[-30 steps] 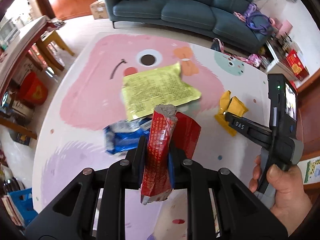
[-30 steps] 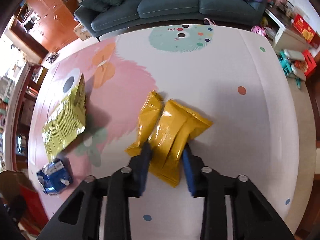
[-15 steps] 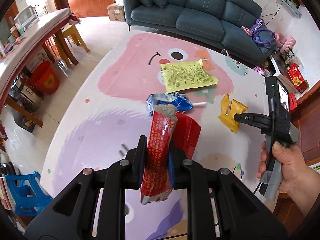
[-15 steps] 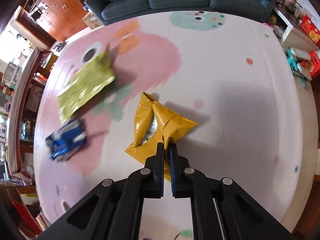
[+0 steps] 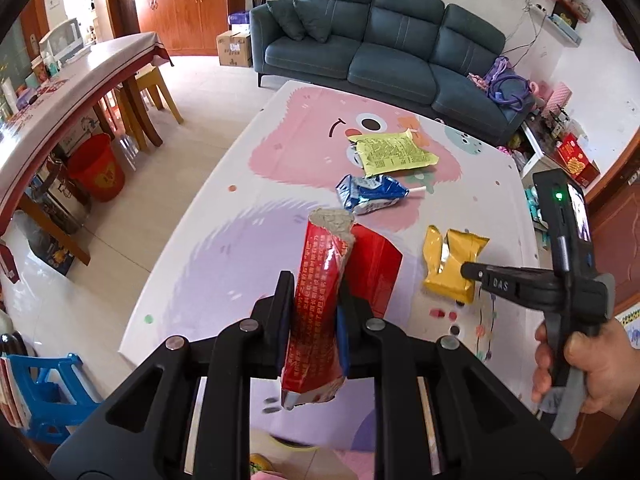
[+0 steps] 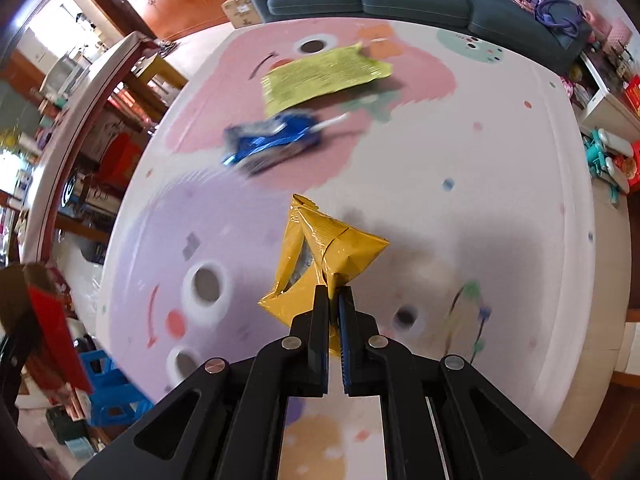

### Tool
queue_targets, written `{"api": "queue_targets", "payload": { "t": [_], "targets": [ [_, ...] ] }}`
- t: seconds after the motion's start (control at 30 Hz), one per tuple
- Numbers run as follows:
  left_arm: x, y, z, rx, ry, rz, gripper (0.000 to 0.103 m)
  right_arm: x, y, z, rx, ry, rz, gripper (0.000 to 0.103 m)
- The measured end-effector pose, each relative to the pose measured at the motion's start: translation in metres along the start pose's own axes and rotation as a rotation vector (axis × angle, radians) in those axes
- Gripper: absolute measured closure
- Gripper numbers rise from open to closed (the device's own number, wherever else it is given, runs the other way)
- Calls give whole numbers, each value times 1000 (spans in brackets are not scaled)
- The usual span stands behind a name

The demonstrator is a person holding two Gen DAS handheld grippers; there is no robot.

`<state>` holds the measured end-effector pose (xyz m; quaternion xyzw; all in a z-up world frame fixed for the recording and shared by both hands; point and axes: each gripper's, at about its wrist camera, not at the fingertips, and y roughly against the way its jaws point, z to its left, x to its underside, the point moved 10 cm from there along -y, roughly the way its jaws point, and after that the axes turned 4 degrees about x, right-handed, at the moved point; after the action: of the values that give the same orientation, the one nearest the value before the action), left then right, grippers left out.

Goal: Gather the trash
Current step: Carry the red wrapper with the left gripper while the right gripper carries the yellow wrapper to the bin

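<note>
Two wrappers in hand, both lifted off the mat. Our left gripper clamps red bag mid-body, upright, so it can't flop. Right gripper pinches yellow bag by its corner; it's hanging clear. Green pkt & blue wrapper not yet collected.

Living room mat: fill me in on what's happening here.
A person is picking litter off the cartoon play mat with a handheld gripper in each hand. The left gripper has its jaws shut on a red snack wrapper; the right gripper is clamped on a yellow wrapper, held above the mat. A blue wrapper and a yellow-green packet lie uncollected on the mat.
</note>
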<state>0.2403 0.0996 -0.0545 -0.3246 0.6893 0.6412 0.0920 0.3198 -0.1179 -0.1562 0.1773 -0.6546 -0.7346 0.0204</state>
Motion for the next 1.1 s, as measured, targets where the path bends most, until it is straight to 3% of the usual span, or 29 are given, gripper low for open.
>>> {"api": "queue_targets", "payload": {
  "t": [0.27, 0.6, 0.87, 1.1],
  "targets": [
    [62, 54, 48, 34, -35, -10, 87, 76, 41, 70, 4, 5, -39, 99],
    [157, 99, 117, 53, -37, 14, 87, 172, 57, 141, 35, 27, -59, 99],
    [229, 112, 151, 80, -43, 55, 87, 255, 51, 164, 50, 26, -54, 99],
    [282, 87, 165, 148, 41, 145, 87, 318, 26, 161, 70, 12, -39, 99]
  ]
}}
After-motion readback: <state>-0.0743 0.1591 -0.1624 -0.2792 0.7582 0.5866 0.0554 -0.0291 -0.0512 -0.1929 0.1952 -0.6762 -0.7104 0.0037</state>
